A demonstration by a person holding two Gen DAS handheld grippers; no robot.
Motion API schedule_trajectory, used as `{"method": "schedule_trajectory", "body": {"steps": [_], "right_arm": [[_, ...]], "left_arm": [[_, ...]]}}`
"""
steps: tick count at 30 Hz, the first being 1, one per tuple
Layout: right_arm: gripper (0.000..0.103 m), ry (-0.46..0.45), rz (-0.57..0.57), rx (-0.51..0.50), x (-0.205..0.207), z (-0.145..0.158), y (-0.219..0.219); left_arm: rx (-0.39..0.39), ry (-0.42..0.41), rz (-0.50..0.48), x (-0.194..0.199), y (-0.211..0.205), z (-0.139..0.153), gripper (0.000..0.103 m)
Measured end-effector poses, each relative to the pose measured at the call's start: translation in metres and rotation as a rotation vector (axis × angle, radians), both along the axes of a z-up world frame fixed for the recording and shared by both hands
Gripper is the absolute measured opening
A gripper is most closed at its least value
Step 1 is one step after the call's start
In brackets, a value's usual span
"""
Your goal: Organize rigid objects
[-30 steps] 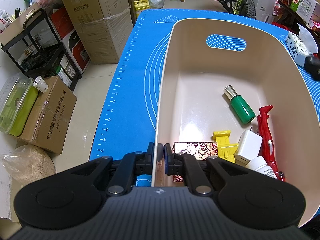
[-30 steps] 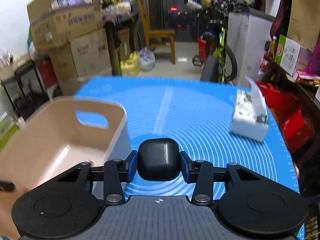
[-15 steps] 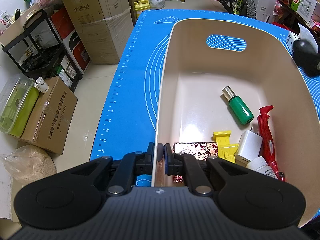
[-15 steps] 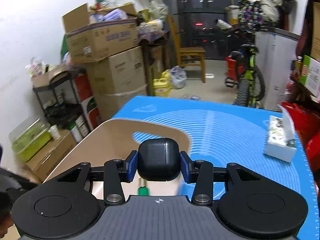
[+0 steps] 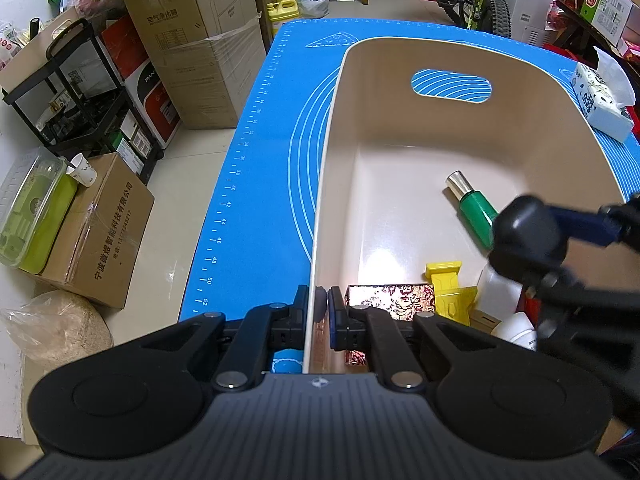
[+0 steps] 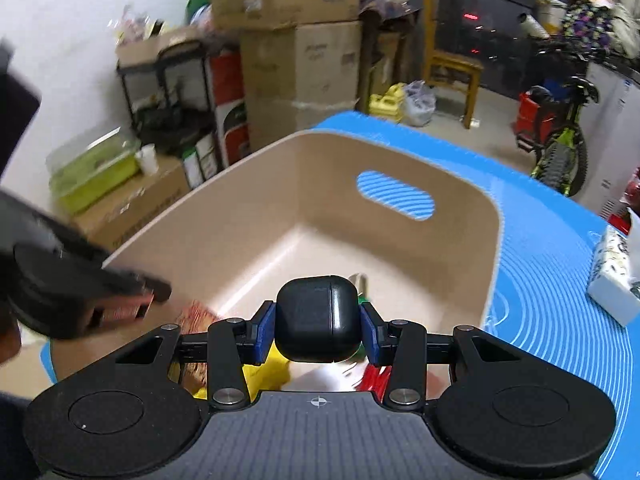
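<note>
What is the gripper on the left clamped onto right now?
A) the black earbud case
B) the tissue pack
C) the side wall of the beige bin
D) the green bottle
C: in the left wrist view the left gripper has its fingers shut on either side of the beige bin wall, while the right gripper holds the black earbud case.

Bottle (image 5: 474, 205), box (image 5: 390, 294) and clip (image 5: 448, 286) inside bin (image 5: 332, 152) on mat (image 5: 260, 160); tissue pack (image 5: 600, 100) right.
</note>
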State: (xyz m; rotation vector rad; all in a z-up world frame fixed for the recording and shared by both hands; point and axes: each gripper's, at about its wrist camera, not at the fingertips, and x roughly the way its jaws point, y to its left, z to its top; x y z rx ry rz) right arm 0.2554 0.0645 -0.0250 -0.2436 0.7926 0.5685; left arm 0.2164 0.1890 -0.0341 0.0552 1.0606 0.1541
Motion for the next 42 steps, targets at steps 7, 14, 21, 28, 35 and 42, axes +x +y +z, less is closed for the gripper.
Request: {"method": "schedule_trajectory", "body": {"steps": [7, 14, 21, 28, 35, 42], "right_arm": [[0.049, 0.058, 0.03, -0.046, -0.002, -0.012, 0.01], [0.05, 0.063, 0.014, -0.013, 0.002, -0.004, -0.001], [0.073, 0.034, -0.086, 0.068, 0.002, 0.02, -0.024], [0.09, -0.031, -0.224, 0.135, -0.016, 0.05, -0.061], [0.091, -0.055, -0.322, 0.163, -0.041, 0.072, -0.1], [0.091, -0.102, -0.353, 0.181, -0.078, 0.102, -0.13]], "left_arm": [[0.001, 0.001, 0.001, 0.0, 0.0, 0.0, 0.011], [-0.002, -0.002, 0.011, 0.0, 0.001, 0.003, 0.011], [-0.024, -0.101, 0.034, -0.009, -0.001, 0.026, 0.068], [-0.014, -0.189, 0.027, -0.025, -0.019, 0.056, 0.08], [-0.024, -0.249, 0.036, -0.051, -0.038, 0.084, 0.081], [-0.014, -0.314, 0.057, -0.084, -0.057, 0.109, 0.081]]}}
